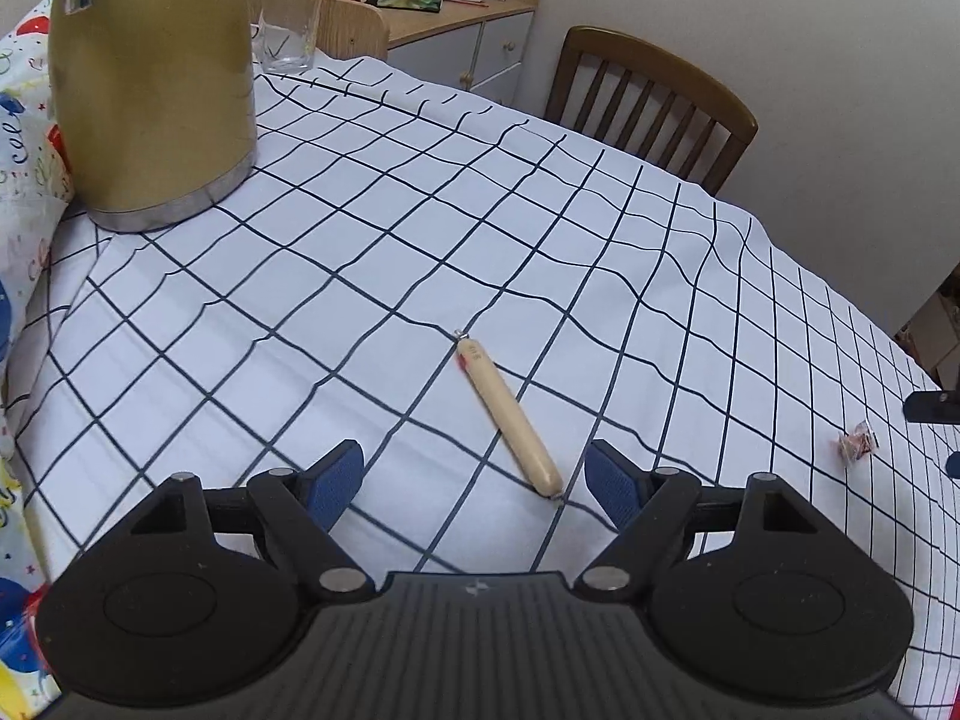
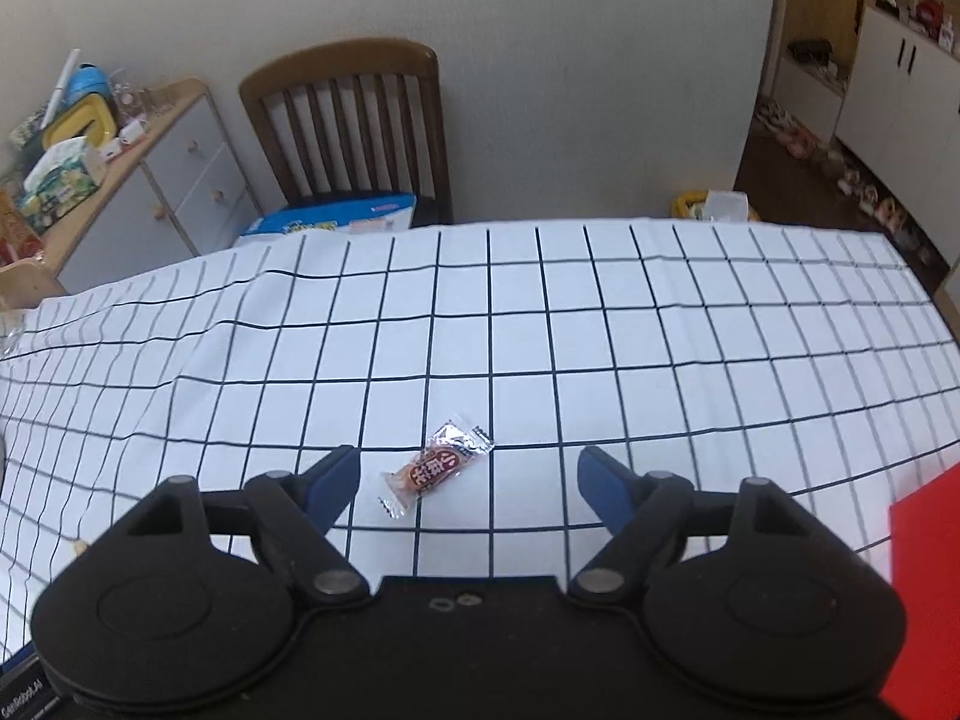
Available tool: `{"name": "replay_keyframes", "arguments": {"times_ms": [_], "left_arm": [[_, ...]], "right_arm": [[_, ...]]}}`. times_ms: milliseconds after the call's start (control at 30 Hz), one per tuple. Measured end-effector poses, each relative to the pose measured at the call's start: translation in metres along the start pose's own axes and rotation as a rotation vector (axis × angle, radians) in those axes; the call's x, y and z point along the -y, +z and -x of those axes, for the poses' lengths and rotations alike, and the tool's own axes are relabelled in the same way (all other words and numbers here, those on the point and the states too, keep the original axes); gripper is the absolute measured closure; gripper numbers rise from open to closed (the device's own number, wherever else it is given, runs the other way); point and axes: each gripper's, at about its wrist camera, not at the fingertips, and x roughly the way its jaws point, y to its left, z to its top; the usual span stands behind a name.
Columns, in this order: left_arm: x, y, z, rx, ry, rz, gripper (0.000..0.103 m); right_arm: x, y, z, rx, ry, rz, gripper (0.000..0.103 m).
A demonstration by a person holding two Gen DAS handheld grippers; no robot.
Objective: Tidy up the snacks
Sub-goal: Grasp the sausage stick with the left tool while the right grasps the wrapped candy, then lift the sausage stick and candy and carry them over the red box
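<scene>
A beige wrapped sausage stick (image 1: 507, 414) lies slantwise on the checked tablecloth (image 1: 336, 276). My left gripper (image 1: 474, 477) hangs open just above the cloth, and the stick's near end sits between its blue pads without touching them. In the right wrist view a small wrapped snack with a red label (image 2: 435, 468) lies on the cloth between the fingers of my right gripper (image 2: 468, 483), nearer the left pad; the jaws stand apart and no pad presses on it. The same small snack (image 1: 857, 443) shows at the far right of the left wrist view.
A gold kettle (image 1: 150, 78) and a clear glass (image 1: 288, 12) stand at the table's far left. A wooden chair (image 2: 354, 126) is behind the table, beside a cabinet (image 2: 150, 180) with clutter. A red flat object (image 2: 927, 588) lies at the right edge. A colourful patterned bag (image 1: 24, 180) sits left.
</scene>
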Motion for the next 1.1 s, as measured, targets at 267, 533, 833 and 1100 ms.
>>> {"name": "replay_keyframes", "arguments": {"times_ms": [267, 533, 833, 1100], "left_arm": [[0.000, 0.008, -0.015, -0.010, -0.004, 0.047, 0.029], [0.009, 0.012, -0.021, -0.003, 0.038, 0.046, 0.051], [0.010, 0.013, -0.024, 0.009, 0.101, 0.025, 0.084], [-0.002, 0.012, -0.021, 0.010, 0.049, 0.009, 0.092]], "right_arm": [[-0.015, 0.004, -0.036, -0.053, -0.043, -0.011, 0.037], [-0.026, 0.006, -0.053, -0.095, -0.049, -0.043, 0.051], [-0.036, 0.003, -0.065, -0.125, -0.087, -0.005, 0.062], [-0.039, -0.005, -0.060, -0.127, -0.075, 0.062, 0.087]]}}
